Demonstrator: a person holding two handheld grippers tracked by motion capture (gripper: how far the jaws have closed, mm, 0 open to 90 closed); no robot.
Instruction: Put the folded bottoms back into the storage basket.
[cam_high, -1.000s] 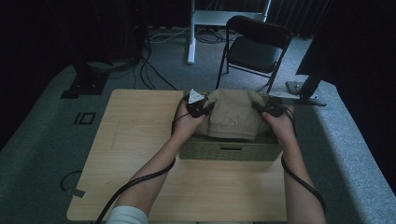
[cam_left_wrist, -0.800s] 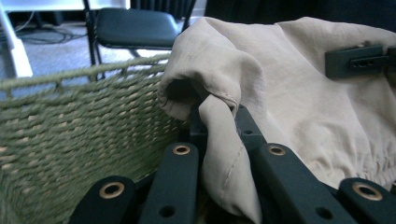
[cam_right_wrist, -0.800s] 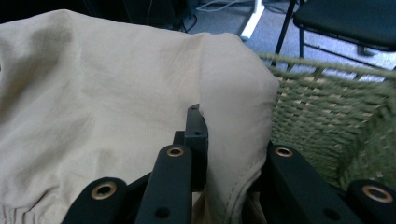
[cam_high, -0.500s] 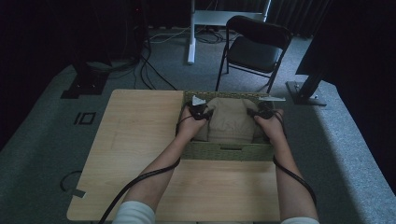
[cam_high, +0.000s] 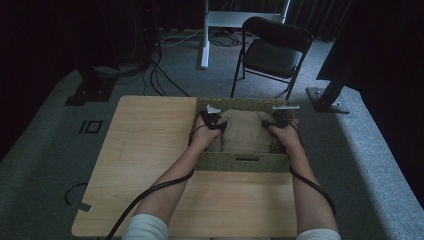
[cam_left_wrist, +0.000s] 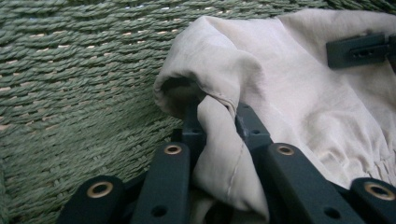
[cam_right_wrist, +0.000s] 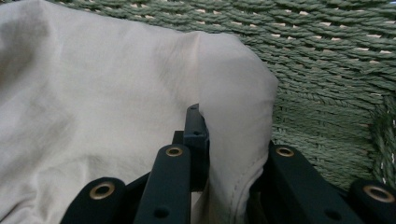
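Observation:
A folded beige cloth lies inside a green woven basket on the wooden table. My left gripper holds the cloth's left end and my right gripper its right end, both low in the basket. In the left gripper view a fold of cloth stands between the jaws of my left gripper, beside the basket wall. These jaws have just been opening a little, and the pads still touch the fold. My right gripper is shut on the cloth's hem, near the basket's corner.
Bare wooden table stretches left of and in front of the basket. Behind the table stand a black folding chair and a white desk leg. A dark stand base sits at the right on the carpet.
Both hands have come down with the cloth, from above the basket's rim to inside it. The cloth now rests flat in the basket.

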